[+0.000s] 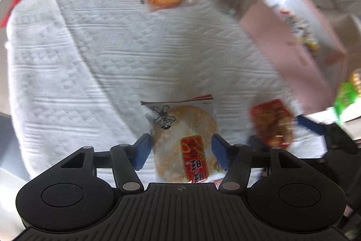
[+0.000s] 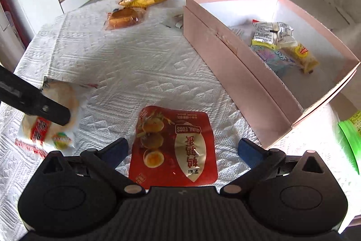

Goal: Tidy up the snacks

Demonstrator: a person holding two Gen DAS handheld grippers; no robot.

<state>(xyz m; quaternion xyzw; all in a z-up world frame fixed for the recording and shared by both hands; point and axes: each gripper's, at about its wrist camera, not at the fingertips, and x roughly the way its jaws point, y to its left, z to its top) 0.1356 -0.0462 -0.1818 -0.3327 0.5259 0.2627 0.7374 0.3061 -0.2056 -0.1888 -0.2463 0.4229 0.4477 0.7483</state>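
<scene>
Pink box [image 2: 227,53] stands at the right edge of the table [image 2: 140,64], few snacks inside. More packets near the far edge. Left gripper [image 1: 180,150] spread, rice cracker pack [image 1: 182,141] between the pads w/o clear contact. Right gripper [image 2: 182,150] wide apart around red quail egg pouch [image 2: 173,146], lying flat near the front edge
</scene>
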